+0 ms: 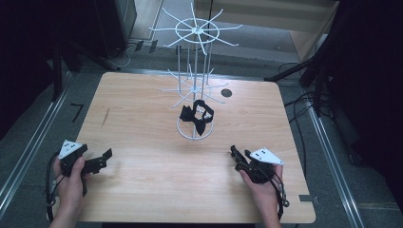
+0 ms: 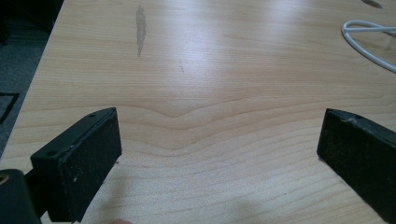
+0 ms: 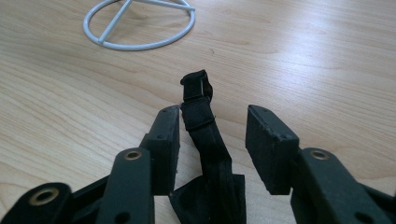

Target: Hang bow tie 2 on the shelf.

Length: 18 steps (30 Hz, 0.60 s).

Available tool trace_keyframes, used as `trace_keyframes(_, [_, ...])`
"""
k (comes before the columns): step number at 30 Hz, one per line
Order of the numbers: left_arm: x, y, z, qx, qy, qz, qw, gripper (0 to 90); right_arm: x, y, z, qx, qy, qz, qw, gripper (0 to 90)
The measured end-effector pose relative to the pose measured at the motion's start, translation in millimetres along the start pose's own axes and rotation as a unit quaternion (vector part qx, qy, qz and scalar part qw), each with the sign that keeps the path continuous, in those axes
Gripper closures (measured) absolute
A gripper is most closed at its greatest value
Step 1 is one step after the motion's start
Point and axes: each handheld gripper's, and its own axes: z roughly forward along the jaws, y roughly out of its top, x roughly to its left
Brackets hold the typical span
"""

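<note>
Strap [image 3: 205, 140] lies on tabletop [image 1: 142, 118] near side of rack [image 1: 195, 128], between right hand-held gripper [image 3: 212, 135] jaws, long axis along them; pads part-spread, not pinching. Left hand-held gripper [image 2: 219, 149] spread, empty, farther off.

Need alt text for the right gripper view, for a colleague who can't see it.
A black fabric strap with a small buckle at its tip lies on the wooden table between the right claw's two black jaws, touching one pad while a gap remains beside the other. The white wire ring base of a rack sits beyond.
</note>
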Motion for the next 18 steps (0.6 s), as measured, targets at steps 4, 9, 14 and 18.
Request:
trace_keyframes(4, [0.2, 0.0, -0.1, 0.000, -0.001, 0.000, 1.0000, 0.2, 0.5, -1.3, 0.4, 0.006, -0.003, -0.004, 1.0000, 58.9])
trace_keyframes(9, [0.4, 0.1, -0.1, 0.001, -0.001, -0.001, 1.0000, 0.2, 3.1, -3.6, 0.0, 0.016, -0.012, -0.017, 0.9997, 59.8])
trace_keyframes(14, [0.4, 0.0, -0.2, 0.001, -0.001, -0.001, 1.0000, 0.2, 2.6, -6.2, -0.7, 0.022, -0.015, -0.015, 0.9995, 64.0])
trace_keyframes(18, [0.6, 0.1, -0.2, 0.002, -0.002, -0.001, 1.0000, 0.1, 2.8, -7.8, -1.3, 0.030, -0.011, -0.020, 0.9993, 68.3])
